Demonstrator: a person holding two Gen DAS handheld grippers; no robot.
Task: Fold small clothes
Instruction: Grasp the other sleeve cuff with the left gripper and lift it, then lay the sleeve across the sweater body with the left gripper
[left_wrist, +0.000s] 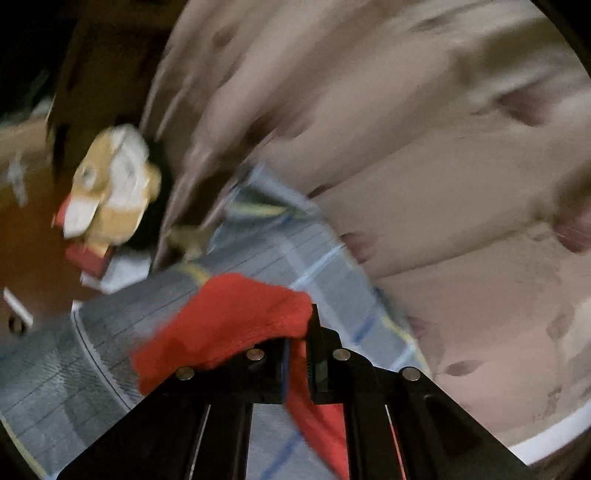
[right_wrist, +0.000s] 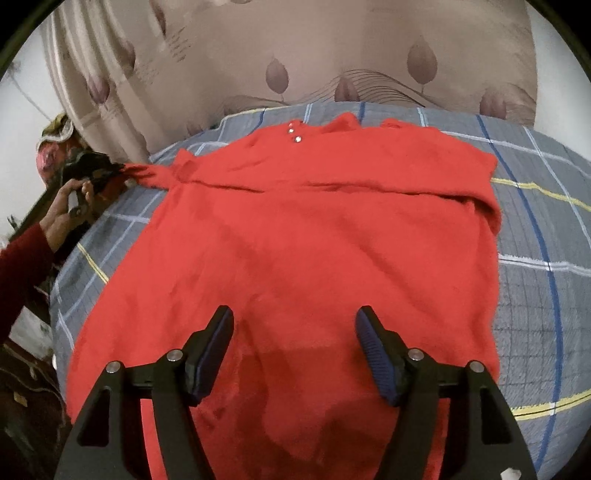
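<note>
While the left gripper (left_wrist: 297, 363) pinches the sleeve cuff of the red sweater (right_wrist: 295, 236) spread across the bed (right_wrist: 535, 258), pulling could drag it askew; the right gripper (right_wrist: 293, 350) hangs spread above its hem.

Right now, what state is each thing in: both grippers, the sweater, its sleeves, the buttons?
Left gripper: shut on the left sleeve's cuff.
Right gripper: open, above the hem, holding nothing.
Red sweater: spread flat on the plaid bedsheet, not yet folded.
Left sleeve: pulled out sideways off the bed edge.
Right sleeve: folded in along the body.
Buttons: look fastened; too small to be sure.
</note>
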